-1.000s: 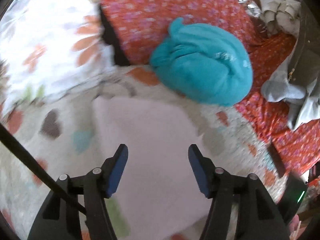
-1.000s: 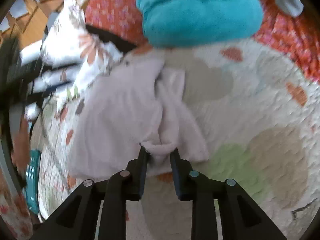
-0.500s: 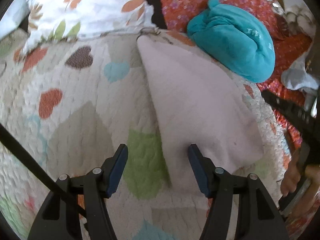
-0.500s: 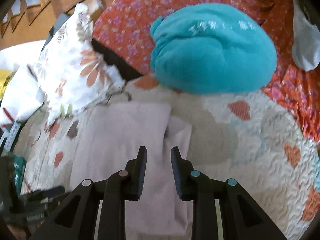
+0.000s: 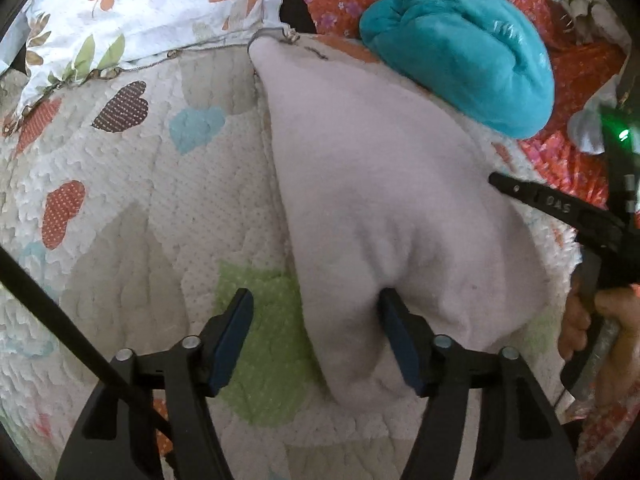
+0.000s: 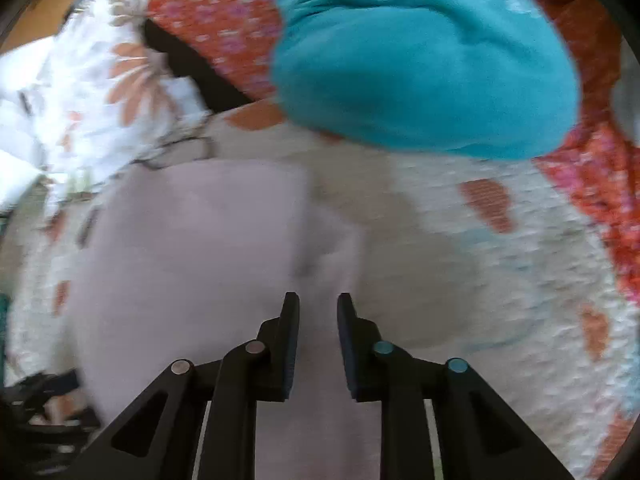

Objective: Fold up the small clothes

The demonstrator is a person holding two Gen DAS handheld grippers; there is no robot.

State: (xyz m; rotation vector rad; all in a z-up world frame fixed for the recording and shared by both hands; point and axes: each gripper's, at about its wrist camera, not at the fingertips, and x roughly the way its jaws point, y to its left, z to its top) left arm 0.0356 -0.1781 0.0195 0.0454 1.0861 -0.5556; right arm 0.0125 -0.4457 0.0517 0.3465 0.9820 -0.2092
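Note:
A pale pink garment (image 5: 380,200) lies folded lengthwise on a heart-patterned quilt (image 5: 140,220). My left gripper (image 5: 316,316) is open, its jaws straddling the garment's near left edge, the right finger pressing into the cloth. The garment also shows in the right wrist view (image 6: 192,248), blurred. My right gripper (image 6: 318,320) hovers over the garment's right side, jaws a narrow gap apart, nothing between them. The right gripper also shows at the right edge of the left wrist view (image 5: 560,208), held by a hand.
A rolled teal towel (image 5: 460,48) lies beyond the garment on an orange floral cloth (image 5: 580,68). A white floral pillow (image 5: 140,12) lies at the far left. A grey cloth (image 5: 588,132) is at the right.
The right gripper let go of the garment's corner a second ago and now hovers slightly open above it. The left gripper moved down onto the garment's near edge.

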